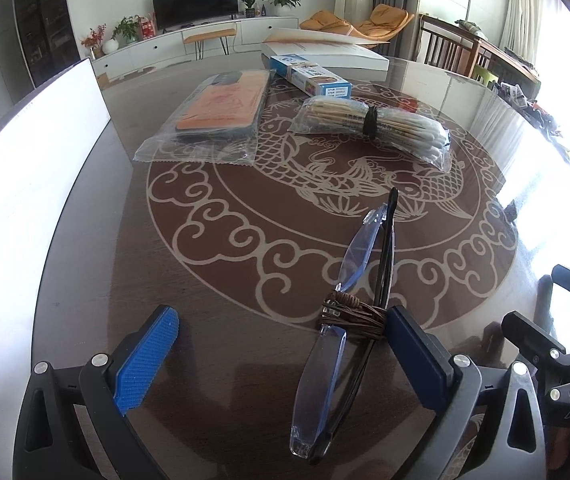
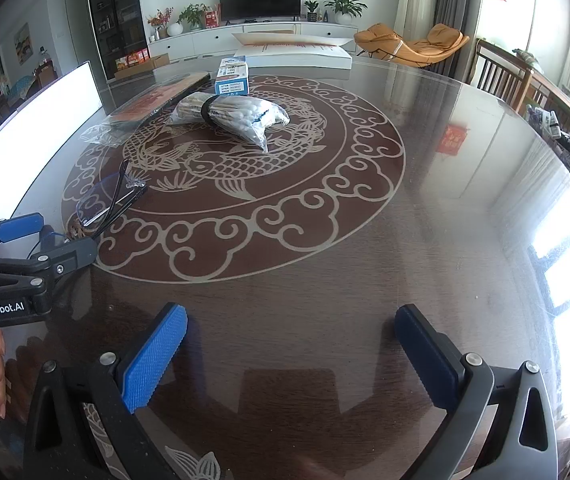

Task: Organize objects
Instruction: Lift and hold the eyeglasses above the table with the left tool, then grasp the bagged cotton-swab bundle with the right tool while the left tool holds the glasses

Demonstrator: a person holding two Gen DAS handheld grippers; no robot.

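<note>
Worktop [image 1: 97, 264], glass-topped and glossy, carries a sleeved card [image 1: 221, 104], a box [image 1: 311, 76] and a bagged swab bundle [image 1: 373, 126] at the far side, with folded glasses [image 1: 359, 280] near the left gripper [image 1: 281, 344]. Left gripper wide open, glasses between its pads and touching the right one; right gripper [image 2: 291, 350] wide open over bare worktop, holding nothing. Glasses look light, thin and fragile, likely to slide on glass: grip at the cord-wrapped middle [image 1: 355, 314]; long axis runs away from the camera, temple tips farthest.

Glossy table [image 2: 365, 260] bears glasses [image 1: 349, 280], swabs [image 1: 377, 128], box [image 1: 311, 76], packet [image 1: 213, 116].
</note>
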